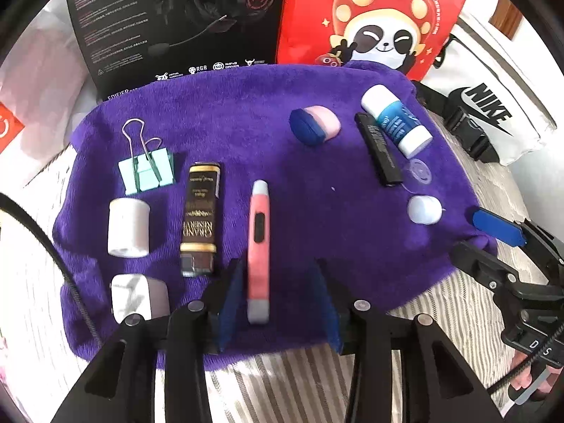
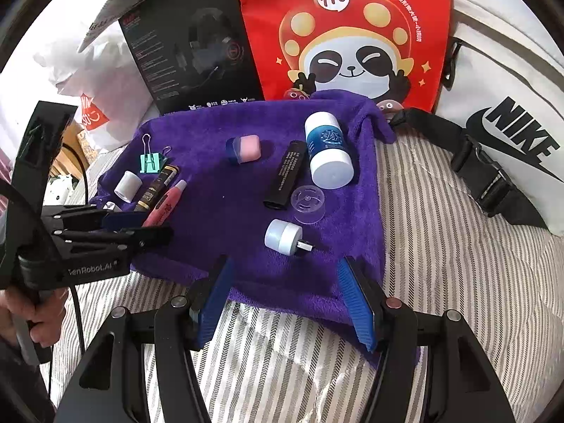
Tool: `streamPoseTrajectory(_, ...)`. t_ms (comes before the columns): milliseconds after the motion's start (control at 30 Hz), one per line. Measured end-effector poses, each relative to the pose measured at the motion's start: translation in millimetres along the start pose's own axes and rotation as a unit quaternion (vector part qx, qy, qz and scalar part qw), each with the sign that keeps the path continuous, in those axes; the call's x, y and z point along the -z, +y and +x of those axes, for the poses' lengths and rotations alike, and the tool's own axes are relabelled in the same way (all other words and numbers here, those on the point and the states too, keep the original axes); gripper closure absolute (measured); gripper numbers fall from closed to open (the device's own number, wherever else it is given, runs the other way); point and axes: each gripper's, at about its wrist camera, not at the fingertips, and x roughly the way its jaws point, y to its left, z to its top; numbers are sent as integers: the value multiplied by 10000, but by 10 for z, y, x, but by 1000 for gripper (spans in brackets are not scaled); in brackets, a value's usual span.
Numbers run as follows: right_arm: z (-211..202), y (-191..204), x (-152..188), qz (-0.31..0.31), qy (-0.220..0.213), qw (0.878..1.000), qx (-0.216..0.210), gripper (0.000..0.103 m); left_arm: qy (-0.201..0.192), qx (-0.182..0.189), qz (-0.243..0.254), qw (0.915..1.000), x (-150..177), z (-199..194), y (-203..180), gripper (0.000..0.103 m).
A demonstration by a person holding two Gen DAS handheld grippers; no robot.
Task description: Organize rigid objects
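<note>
A purple towel (image 1: 299,176) carries the objects. My left gripper (image 1: 278,299) is open, its blue fingers either side of a pink utility knife (image 1: 259,246) that lies on the towel. Left of it lie a dark gold-lettered box (image 1: 201,218), a white spool (image 1: 128,227), a teal binder clip (image 1: 146,171) and a white charger (image 1: 137,298). My right gripper (image 2: 285,299) is open and empty at the towel's near edge, just short of a small white USB plug (image 2: 283,236).
On the towel's right side lie a pink-and-blue eraser (image 2: 243,149), a black stick (image 2: 285,176), a white-and-blue bottle (image 2: 328,151) and a clear cap (image 2: 307,204). A black headset box (image 1: 169,24), a red panda bag (image 1: 373,17) and a white Nike bag (image 2: 511,134) stand behind, on striped bedding.
</note>
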Motion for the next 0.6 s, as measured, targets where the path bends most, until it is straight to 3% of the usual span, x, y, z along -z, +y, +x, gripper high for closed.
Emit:
streamPoseTrajectory(33,-21,7,6,-10,3,10000,-2,38,-49,-30,16,10000,21,-52,-8,62)
streamPoseTrajectory(133,-128,44,41,-113,-17,9999,89,33,-154,-19,29,9999,72,-205,-17,45)
streamPoseTrajectory(200,-236,66,80,-199,-98,9995,215,23,-287,53,44,9996,115,-358,-38,42)
streamPoseTrajectory(367,-499,85,148,-170,-251,9991,304,19,-598,-69,147,9981,201,-725,-122,26)
streamPoseTrajectory(500,-757,105,200,-4,-478,9977,478,5,-908,-129,18,9958,317,-1025,-141,17)
streamPoseTrajectory(600,-906,146,233,40,-557,9965,617,0,-1070,-116,-101,9941,420,-1206,-143,9)
